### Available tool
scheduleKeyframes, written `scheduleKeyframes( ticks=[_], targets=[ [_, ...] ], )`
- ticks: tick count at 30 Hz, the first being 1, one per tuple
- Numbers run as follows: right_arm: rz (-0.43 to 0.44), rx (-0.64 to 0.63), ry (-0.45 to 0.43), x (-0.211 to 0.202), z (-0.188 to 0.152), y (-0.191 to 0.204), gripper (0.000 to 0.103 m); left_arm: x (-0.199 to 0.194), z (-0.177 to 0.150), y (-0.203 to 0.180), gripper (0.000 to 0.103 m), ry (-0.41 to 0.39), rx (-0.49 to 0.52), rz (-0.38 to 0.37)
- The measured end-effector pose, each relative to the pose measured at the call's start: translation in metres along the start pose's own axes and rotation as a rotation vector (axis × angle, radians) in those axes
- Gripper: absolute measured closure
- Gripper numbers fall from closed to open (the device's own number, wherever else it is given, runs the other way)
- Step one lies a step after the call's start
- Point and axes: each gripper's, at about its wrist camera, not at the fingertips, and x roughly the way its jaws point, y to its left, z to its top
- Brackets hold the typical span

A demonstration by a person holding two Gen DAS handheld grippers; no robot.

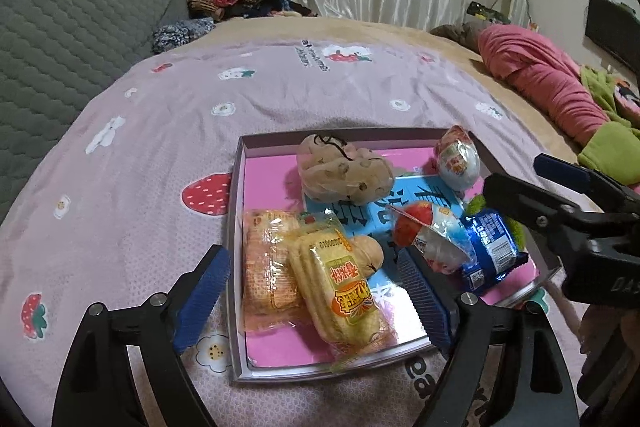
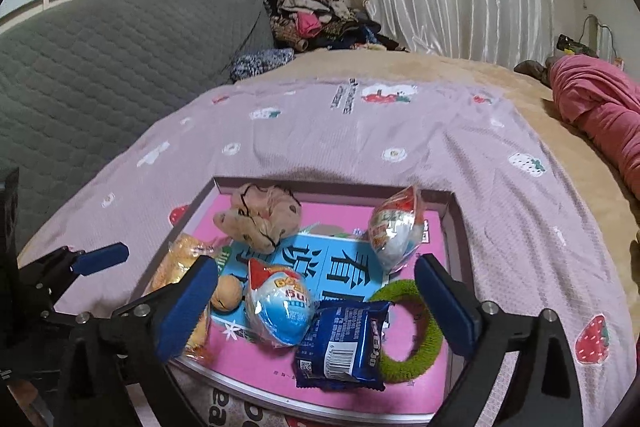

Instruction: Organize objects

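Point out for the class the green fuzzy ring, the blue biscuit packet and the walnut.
green fuzzy ring (image 2: 434,341), right wrist view, its right side.
blue biscuit packet (image 2: 344,345), right wrist view, middle of the wrapper.
walnut (image 2: 227,294), right wrist view, centre of the shell.

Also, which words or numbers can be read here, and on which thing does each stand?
"看": large character on the blue card; the characters beside it are partly covered.
Printing on the yellow cracker pack, the blue biscuit pack and the bedsheet: too blurred or warped to read.
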Motion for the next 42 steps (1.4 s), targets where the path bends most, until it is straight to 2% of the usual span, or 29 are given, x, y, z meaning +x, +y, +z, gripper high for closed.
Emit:
scheduleKeyframes(
  ticks=[8,11,18,28,42],
  targets=[
    [-0.003,0.025,-0.035,-0.011,0.003,-0.005,0.001,-0.006,0.002,0.003,0.016,-0.019,-0.013,0.006],
    [-0.011,0.029,-0.044,-0.016,0.004,-0.004,0.001,-0.008,0.003,0.001,0.016,-0.023,0.007,0.039],
    [-0.028,0.019,-0.063,-0.034,0.005,-0.001,0.001,-0.024,0.006,0.002,0.016,-0.049,-0.011,0.008],
    [-0.030,0.016,-0.081,-0.060,0.004,0.007,0.001,-0.045,0.001,0.004,0.016,-0.063,-0.034,0.043],
    [-0.015,-0.004,-0.083,-0.114,-0.002,0.028,0.001,-0.108,-0.013,-0.004,0.016,-0.075,-0.047,0.088]
  ],
)
